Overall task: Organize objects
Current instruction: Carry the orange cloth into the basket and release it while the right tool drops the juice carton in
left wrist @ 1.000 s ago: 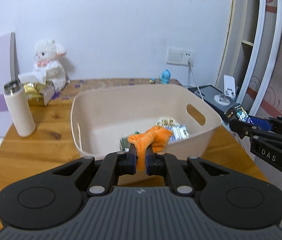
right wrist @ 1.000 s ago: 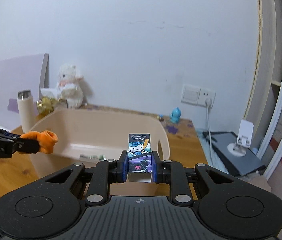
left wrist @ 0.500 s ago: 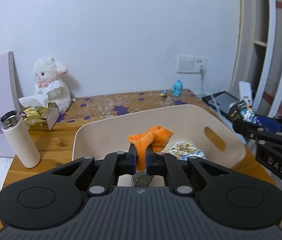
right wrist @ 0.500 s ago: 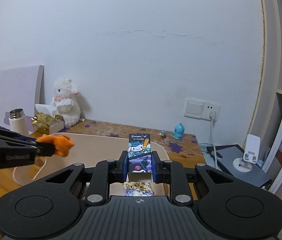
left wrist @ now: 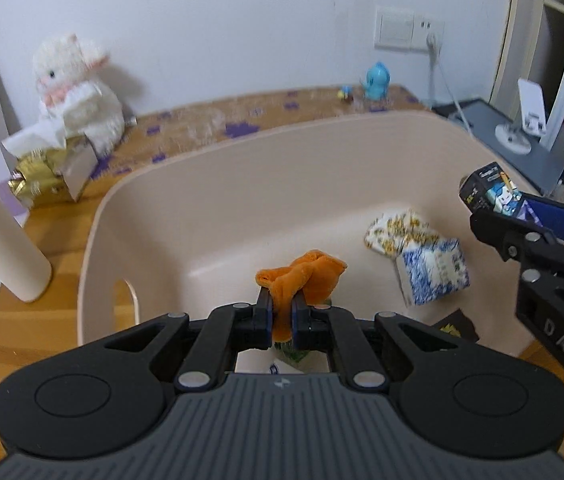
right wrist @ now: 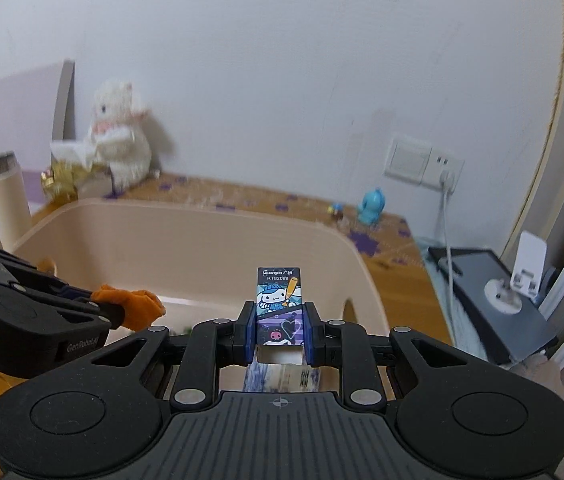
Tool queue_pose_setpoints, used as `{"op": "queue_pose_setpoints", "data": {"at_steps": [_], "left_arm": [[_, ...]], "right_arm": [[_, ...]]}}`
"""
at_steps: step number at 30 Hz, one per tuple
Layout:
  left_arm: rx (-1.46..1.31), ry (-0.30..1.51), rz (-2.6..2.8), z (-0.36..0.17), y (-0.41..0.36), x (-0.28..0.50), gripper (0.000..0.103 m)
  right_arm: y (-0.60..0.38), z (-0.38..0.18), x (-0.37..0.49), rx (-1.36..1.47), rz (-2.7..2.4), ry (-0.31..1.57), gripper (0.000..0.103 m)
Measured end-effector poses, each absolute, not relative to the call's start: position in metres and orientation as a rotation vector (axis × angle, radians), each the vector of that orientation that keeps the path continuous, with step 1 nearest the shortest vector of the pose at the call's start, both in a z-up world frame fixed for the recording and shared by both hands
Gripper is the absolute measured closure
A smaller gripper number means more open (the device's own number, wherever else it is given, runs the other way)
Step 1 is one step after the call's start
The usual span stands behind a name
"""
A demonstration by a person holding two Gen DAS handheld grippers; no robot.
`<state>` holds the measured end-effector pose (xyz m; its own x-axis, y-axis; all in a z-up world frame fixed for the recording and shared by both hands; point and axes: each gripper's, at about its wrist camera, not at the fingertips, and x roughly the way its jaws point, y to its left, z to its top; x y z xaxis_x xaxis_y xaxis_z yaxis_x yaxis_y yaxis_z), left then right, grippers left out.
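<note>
Beige plastic tub point(left wrist: 210, 184): beneath both your grippers.
Left gripper point(left wrist: 280, 312): fingers pinching orange plush cloth point(left wrist: 301, 276).
Right gripper point(right wrist: 280, 330): fingers pinching cartoon-printed cardboard box point(right wrist: 279, 300).

beige plastic basin point(left wrist: 186, 216): one
orange cloth point(left wrist: 301, 276): one
cartoon-printed card box point(right wrist: 280, 304): one
patterned packets in the basin point(left wrist: 421, 256): two

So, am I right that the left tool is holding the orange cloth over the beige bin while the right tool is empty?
Not quite: the right tool is not empty. The right wrist view shows it shut on a small cartoon-printed box. The rest holds: the left tool grips the orange cloth over the beige bin.
</note>
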<state>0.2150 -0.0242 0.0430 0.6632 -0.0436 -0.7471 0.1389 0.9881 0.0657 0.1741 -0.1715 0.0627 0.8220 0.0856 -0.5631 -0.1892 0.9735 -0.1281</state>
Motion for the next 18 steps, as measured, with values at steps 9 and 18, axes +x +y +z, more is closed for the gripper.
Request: {"op": "queue_pose_setpoints", "data": {"at_steps": [9, 18], "left_arm": [[0.115, 0.908, -0.098, 0.030, -0.021, 0.222, 0.090], [0.103, 0.808, -0.064, 0.059, -0.016, 0.204, 0.029]], "right_arm": [[-0.172, 0.040, 0.190, -0.192, 0.154, 0.688, 0.081], [-0.186, 0.060, 0.176, -0.135, 0.163, 0.644, 0.049]]}}
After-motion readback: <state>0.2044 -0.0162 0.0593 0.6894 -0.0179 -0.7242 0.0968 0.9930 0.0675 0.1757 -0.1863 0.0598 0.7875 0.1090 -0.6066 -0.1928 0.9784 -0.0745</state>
